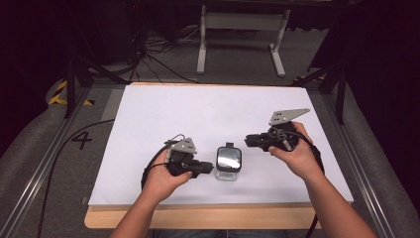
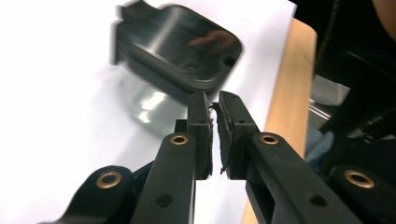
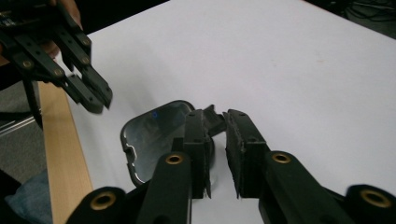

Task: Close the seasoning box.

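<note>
- Where the white sheet (image 1: 208, 119) covers the bench (image 1: 198, 218), a small clear box with a shiny dark lid (image 1: 228, 162) is set between the tongs.
- What is inside cannot be made out.
- The left tongs (image 2: 212, 100) are nearly closed, empty, just beside the box.
- The right tongs (image 3: 217, 116) are slightly parted, empty.

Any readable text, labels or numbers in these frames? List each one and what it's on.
"4": a dark numeral on the grey surface left of the white table sheet, high view.
The metal container between the left tool and the right tool: a small blue mark shows on its lid in the right gripper view, too small to read.
Nothing else is legible.
</note>
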{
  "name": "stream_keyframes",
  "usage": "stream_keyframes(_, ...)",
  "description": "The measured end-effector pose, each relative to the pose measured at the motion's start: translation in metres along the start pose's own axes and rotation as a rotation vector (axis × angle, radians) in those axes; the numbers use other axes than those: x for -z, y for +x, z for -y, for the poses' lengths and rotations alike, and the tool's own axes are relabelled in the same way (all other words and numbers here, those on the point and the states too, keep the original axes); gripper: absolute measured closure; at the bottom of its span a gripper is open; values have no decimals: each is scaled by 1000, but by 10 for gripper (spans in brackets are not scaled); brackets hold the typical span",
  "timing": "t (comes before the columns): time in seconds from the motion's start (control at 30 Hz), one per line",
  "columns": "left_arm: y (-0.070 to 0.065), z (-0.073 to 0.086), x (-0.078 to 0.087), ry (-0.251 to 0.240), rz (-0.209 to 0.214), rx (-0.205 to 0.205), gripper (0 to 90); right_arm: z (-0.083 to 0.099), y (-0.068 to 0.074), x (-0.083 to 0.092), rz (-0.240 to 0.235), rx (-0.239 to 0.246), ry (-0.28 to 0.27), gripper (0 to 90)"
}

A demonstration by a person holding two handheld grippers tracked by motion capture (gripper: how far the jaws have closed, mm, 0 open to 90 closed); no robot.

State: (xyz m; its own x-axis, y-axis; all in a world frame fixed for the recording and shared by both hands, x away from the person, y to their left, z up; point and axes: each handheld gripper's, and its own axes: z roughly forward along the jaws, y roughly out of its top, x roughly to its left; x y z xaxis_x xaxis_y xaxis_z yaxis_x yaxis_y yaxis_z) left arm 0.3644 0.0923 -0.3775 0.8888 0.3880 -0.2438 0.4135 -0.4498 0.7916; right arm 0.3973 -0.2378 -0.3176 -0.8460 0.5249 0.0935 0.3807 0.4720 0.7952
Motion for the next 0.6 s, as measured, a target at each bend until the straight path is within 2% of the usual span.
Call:
stream_keyframes(0.1,9,3,18,-29,-52,22,819,8,-11,14,42,-34,-31,752)
stream_keyframes(0.17,14,5,26,-30,-105,25,813,13,-17,22,68,-59,-48,729)
stream_keyframes(0.3,28,11,43,-7,-253,52,789,25,-31,39,116,-98,-85,713)
stream_keyframes(0.33,28,11,43,-7,-253,52,779,25,-31,39,116,-98,-85,713)
stream_keyframes(0.43,39,18,51,-32,-277,91,768,38,-45,53,161,-145,-103,703)
stream_keyframes(0.6,56,29,54,-11,-344,123,740,60,-63,62,201,-211,-101,670)
